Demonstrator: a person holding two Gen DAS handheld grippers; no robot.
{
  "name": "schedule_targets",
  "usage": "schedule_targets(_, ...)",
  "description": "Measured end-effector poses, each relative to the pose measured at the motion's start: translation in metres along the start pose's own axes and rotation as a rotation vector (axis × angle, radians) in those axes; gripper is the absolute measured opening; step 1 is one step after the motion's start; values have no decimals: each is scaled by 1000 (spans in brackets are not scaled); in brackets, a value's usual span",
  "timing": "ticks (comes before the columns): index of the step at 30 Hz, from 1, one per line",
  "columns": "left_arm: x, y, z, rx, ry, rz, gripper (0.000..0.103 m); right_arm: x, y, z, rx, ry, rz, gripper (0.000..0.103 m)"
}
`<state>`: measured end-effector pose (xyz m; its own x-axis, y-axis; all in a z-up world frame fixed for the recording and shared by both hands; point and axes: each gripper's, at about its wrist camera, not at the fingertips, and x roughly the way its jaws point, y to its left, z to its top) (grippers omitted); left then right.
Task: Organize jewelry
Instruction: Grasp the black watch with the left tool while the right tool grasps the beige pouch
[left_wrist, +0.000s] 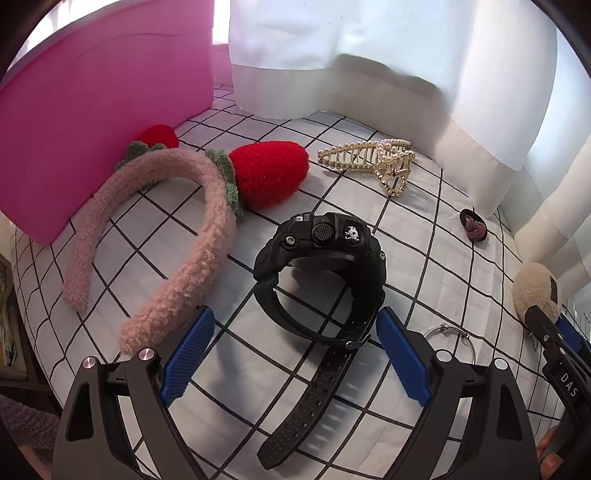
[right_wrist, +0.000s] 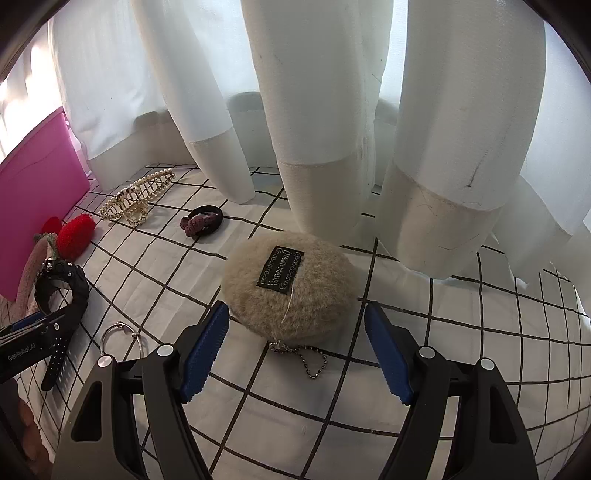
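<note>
A black watch (left_wrist: 321, 258) lies on the checked cloth, its strap running back between the open jaws of my left gripper (left_wrist: 295, 332); it also shows in the right wrist view (right_wrist: 61, 284). My right gripper (right_wrist: 295, 332) is open, its blue pads either side of the near end of a beige fuzzy pouch (right_wrist: 288, 288) with a black label and a ball chain (right_wrist: 310, 360). A pink fuzzy headband (left_wrist: 177, 266) with red strawberries (left_wrist: 269, 173), a pearl claw clip (left_wrist: 373, 158), a hair tie (left_wrist: 474, 225) and a silver ring (left_wrist: 452, 341) lie around.
A pink box (left_wrist: 99, 110) stands at the back left. White curtains (right_wrist: 314, 129) hang down onto the cloth along the far edge. The right gripper's body (left_wrist: 557, 362) shows at the left view's right edge.
</note>
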<state>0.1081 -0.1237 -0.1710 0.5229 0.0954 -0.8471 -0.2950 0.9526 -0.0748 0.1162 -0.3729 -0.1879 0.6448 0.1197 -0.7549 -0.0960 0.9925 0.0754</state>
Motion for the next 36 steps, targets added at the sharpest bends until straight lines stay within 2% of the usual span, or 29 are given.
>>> schedule_targets(8, 12, -4, 3, -9, 14, -5, 88, 15, 6, 10, -20, 22, -18, 73)
schedule_targets(16, 17, -9, 8, 2, -15, 11, 87, 28, 8, 17, -16, 20, -24, 72)
schedule_targets(22, 16, -8, 9, 1, -42, 26, 80, 32, 11, 19, -20, 16, -29, 72)
schedule_targets(24, 13, -9, 7, 12, -55, 13, 67, 32, 12, 19, -18, 12, -24, 71)
schedule_targets(28, 11, -11, 4, 31, -64, 13, 66, 27, 11, 16, -15, -1, -12, 67)
schedule_targets(36, 7, -5, 0, 22, -54, -22, 66, 12, 11, 10, 7, -33, 32, 66)
